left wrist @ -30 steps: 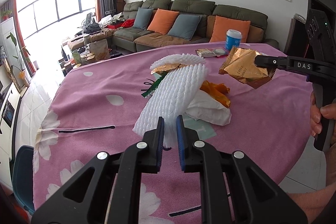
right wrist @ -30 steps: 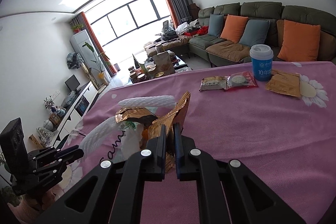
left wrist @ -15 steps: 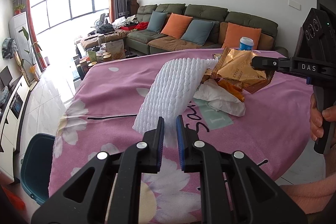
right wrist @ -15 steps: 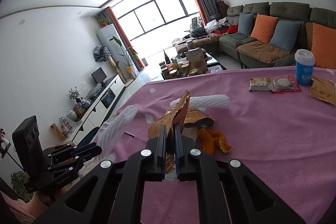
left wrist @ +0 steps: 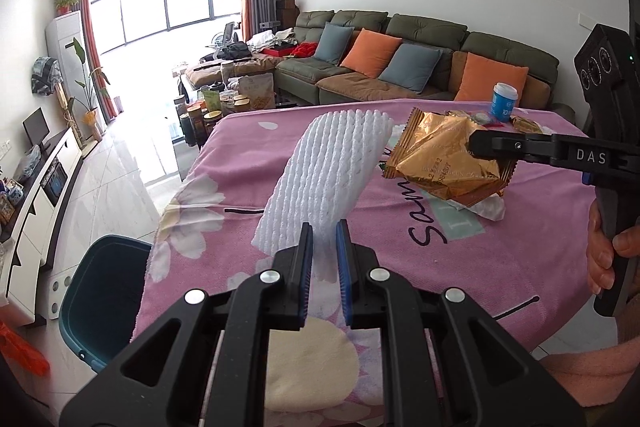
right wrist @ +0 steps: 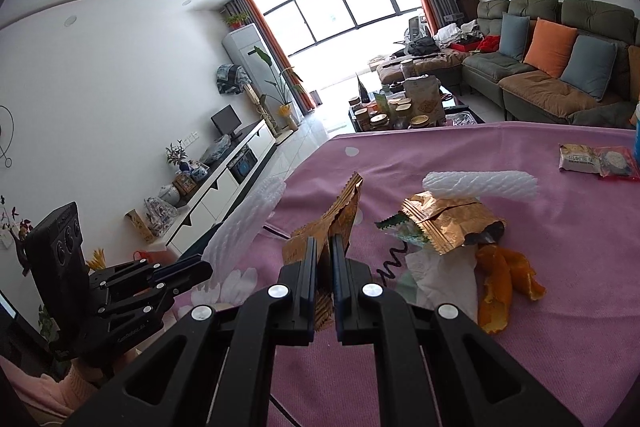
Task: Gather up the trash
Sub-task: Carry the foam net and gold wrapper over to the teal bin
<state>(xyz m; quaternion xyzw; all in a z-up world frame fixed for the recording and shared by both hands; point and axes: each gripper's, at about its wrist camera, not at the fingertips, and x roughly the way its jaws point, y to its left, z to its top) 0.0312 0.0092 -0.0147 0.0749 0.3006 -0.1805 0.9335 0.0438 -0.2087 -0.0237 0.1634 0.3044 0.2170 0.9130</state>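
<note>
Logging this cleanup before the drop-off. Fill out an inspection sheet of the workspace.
Surface: table under pink flowered cloth.
Job's things: white foam fruit net and gold foil wrapper held above the table; a second foam net, another gold wrapper, orange peel and crumpled tissue left on the cloth; teal bin beside the table.
Clutter: sealed snack packets, blue cup.
Grippers: left gripper shut on the foam net; right gripper shut on the wrapper.
Cables: nothing seen.
Surroundings: green sofa, window, TV cabinet.
</note>
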